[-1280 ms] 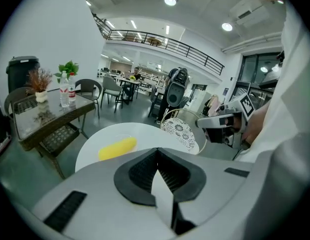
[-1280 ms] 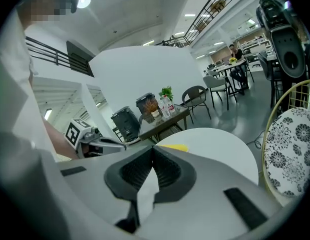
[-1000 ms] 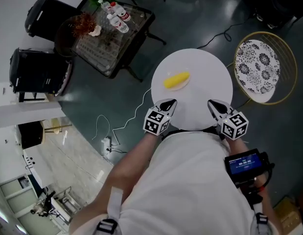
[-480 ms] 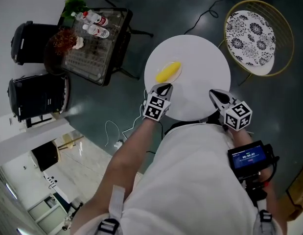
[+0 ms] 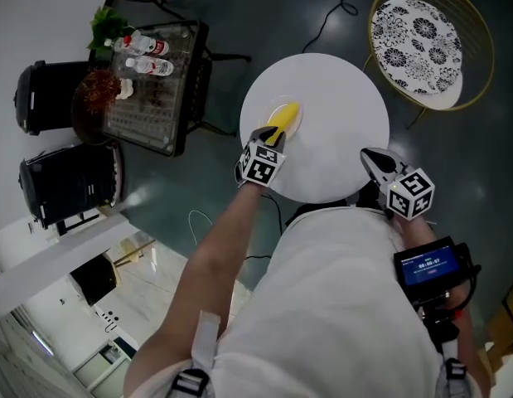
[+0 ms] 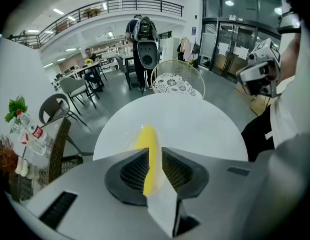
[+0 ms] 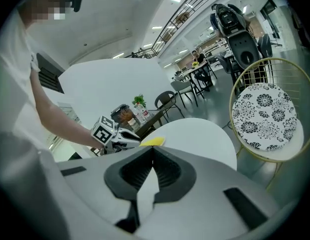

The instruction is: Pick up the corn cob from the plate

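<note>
The yellow corn cob (image 5: pixel 286 115) lies on a small clear plate (image 5: pixel 273 104) at the left of the round white table (image 5: pixel 339 114). My left gripper (image 5: pixel 273 134) points steeply down at the cob's near end. Its jaws have just been opening and stand a narrow gap apart. In the left gripper view (image 6: pixel 155 150) the corn cob (image 6: pixel 146 136) shows through that gap and runs on beyond the tips; the pads do not press on it. My right gripper (image 5: pixel 366 152) hovers shut over the table's near right edge. From the right gripper view (image 7: pixel 153 149) the corn cob (image 7: pixel 152 142) lies far ahead.
A gold-framed chair with a patterned cushion (image 5: pixel 422 44) stands right of the table. A dark glass side table (image 5: pixel 152 81) with bottles and a plant is at the left, with two black bins (image 5: pixel 70 181) beyond it. A cable runs over the floor.
My left gripper has moved forward from the table's near edge down to the corn cob, and its jaws have parted a little. The right gripper has shifted only slightly.
</note>
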The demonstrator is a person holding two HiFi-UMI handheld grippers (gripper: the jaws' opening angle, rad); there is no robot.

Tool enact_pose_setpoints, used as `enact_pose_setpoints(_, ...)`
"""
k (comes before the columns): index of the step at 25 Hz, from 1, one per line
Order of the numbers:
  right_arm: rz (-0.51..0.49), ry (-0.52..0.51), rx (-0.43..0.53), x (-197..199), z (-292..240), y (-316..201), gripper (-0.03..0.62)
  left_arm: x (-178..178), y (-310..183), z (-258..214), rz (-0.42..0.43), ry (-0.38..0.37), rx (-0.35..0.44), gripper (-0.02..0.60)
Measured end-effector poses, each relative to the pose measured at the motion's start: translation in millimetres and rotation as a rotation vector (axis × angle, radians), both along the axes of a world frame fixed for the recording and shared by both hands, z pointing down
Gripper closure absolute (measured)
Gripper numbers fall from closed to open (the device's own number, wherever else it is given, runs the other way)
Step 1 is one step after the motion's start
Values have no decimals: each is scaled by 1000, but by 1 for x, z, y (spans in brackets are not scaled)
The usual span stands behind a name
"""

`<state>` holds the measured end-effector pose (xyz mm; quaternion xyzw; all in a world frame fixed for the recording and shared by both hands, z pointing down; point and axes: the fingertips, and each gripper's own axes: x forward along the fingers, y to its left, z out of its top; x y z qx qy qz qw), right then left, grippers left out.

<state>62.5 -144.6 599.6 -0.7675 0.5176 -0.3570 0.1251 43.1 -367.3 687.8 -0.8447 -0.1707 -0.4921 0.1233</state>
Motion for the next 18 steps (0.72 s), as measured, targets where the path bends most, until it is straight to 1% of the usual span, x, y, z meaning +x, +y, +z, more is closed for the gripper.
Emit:
enact_pose_setpoints(5,42,-10,-6,5,2,13,586,10,-6,16,48,-73,38,483)
enact_pose_setpoints(9,66,-21,-11,6,8,22,586,13,-14,33,42,-150,50,416)
enact_pose_setpoints(12,83,-28,-13,6,11,27,586,16,-19,43,44,-191,58,371)
enact_pose_setpoints(15,101,-34,-22,7,14,33,586,20,-20,52,69,-225,62,354)
enact_pose_setpoints(18,115,-35,-29,9,17,38,586,22,-20,60,96,-261,68,351)
